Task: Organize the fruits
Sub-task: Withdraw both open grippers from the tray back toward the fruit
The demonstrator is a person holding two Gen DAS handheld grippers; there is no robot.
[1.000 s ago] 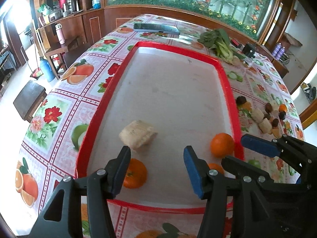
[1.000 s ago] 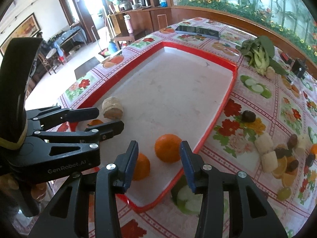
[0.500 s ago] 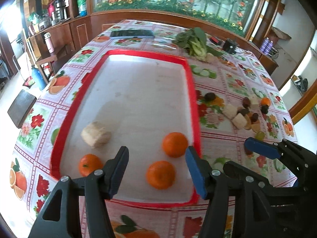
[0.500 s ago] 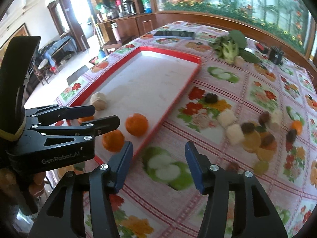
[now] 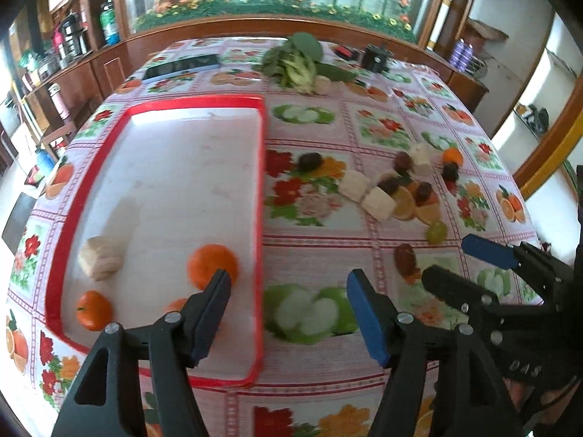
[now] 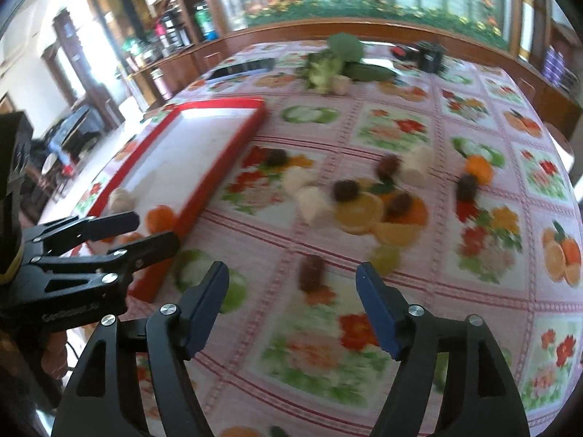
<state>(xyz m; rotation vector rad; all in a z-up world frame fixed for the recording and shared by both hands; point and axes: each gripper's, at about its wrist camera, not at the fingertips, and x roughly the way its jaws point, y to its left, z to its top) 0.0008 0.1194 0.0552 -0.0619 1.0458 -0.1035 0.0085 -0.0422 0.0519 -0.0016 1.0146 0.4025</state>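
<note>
A red-rimmed white tray (image 5: 260, 167) lies on the left of the table. In it are three oranges, one by the right rim (image 5: 211, 266), one at the near left corner (image 5: 93, 310), one partly hidden behind my left finger, plus a pale chunk (image 5: 100, 263). Loose fruit lies on the cloth to the right: pale chunks (image 5: 379, 203), dark dates (image 5: 309, 161), a green grape (image 5: 436, 232), a small orange (image 5: 452, 154). My left gripper (image 5: 288, 298) is open and empty over the tray's right rim. My right gripper (image 6: 291, 291) is open and empty above a dark date (image 6: 311, 273).
The tablecloth is printed with fruit and flowers. Leafy greens (image 5: 295, 62), a dark phone or tablet (image 5: 180, 67) and a small black object (image 5: 375, 58) lie at the far end. A wooden counter runs behind the table.
Both grippers have swung right, away from the tray's oranges toward the loose fruit on the cloth. Both stay open and empty.
</note>
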